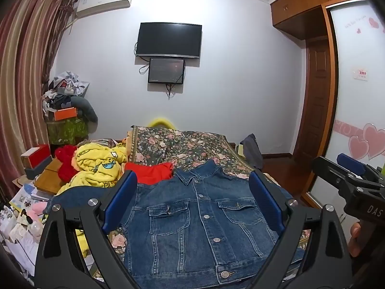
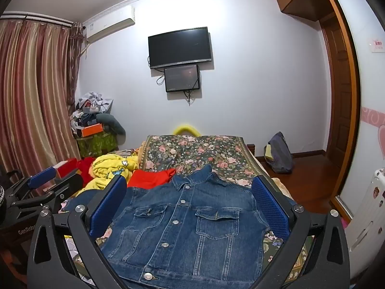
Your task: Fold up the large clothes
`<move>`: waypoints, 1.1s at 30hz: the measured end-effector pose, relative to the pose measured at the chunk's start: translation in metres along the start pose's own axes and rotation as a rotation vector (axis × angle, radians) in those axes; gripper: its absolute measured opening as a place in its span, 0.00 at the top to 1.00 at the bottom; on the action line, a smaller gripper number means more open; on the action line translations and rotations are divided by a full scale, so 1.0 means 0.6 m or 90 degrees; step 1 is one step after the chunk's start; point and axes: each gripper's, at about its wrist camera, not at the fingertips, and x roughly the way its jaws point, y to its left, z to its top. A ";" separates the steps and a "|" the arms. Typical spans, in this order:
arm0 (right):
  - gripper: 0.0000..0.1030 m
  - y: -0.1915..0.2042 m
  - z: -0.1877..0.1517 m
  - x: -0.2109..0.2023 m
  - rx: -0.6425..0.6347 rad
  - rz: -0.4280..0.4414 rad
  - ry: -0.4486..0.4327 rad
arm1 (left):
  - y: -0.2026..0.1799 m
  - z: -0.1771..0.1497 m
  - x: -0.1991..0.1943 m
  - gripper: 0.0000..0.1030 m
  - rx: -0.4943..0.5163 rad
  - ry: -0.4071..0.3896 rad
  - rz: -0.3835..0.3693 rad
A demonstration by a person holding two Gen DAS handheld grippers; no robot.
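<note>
At the bottom of the left wrist view, the left gripper (image 1: 192, 204) is hovering with its jaws spread wide and nothing between them, its 2 blue-padded fingers (image 1: 119, 201) framing the garment below. In the right wrist view the right gripper (image 2: 190, 207) is doing the same, jaws wide apart and holding nothing; it is also showing at the right edge of the left wrist view (image 1: 349, 175), where I cannot tell its opening.

The denim jacket (image 1: 199, 221) is lying face up and buttoned across the lower centre of both frames, collar pointing toward the far wall and 2 chest pockets showing, spread on the floral bedspread (image 1: 182, 144). Its left sleeve is trailing off toward the lower left of the frame.

Just past the collar, a red garment (image 1: 150, 172) is lying to the left of centre, touching the jacket's shoulder. Further left, a yellow cartoon-print garment (image 1: 98, 166) is sitting bunched up in a heap.

On the far wall, in the upper centre, a black television (image 1: 168, 39) is hanging above a smaller screen (image 1: 166, 70). An air conditioner (image 1: 105, 1) is sitting in the upper left beside striped curtains (image 1: 24, 72).
</note>
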 end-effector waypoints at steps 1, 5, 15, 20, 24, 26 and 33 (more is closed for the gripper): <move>0.00 -0.001 -0.001 0.000 0.000 0.000 0.000 | 0.001 0.000 0.000 0.09 0.000 -0.001 -0.001; 0.00 0.000 0.000 0.000 0.000 0.000 0.000 | -0.002 0.001 0.003 0.08 0.001 -0.001 -0.002; 0.00 0.000 0.001 0.002 -0.001 0.000 0.002 | 0.004 0.001 0.000 0.08 -0.003 -0.001 -0.005; 0.00 0.001 0.001 0.003 -0.002 0.000 0.003 | 0.006 -0.004 0.006 0.08 -0.004 0.000 -0.005; 0.00 0.003 0.002 0.003 -0.003 0.000 0.004 | 0.006 -0.004 0.007 0.08 -0.005 0.003 -0.005; 0.00 0.003 0.002 0.004 -0.003 0.001 0.005 | 0.006 -0.004 0.007 0.08 -0.004 0.002 -0.005; 0.00 0.004 -0.001 0.010 -0.005 0.000 0.010 | 0.015 -0.004 0.008 0.08 -0.017 0.007 -0.008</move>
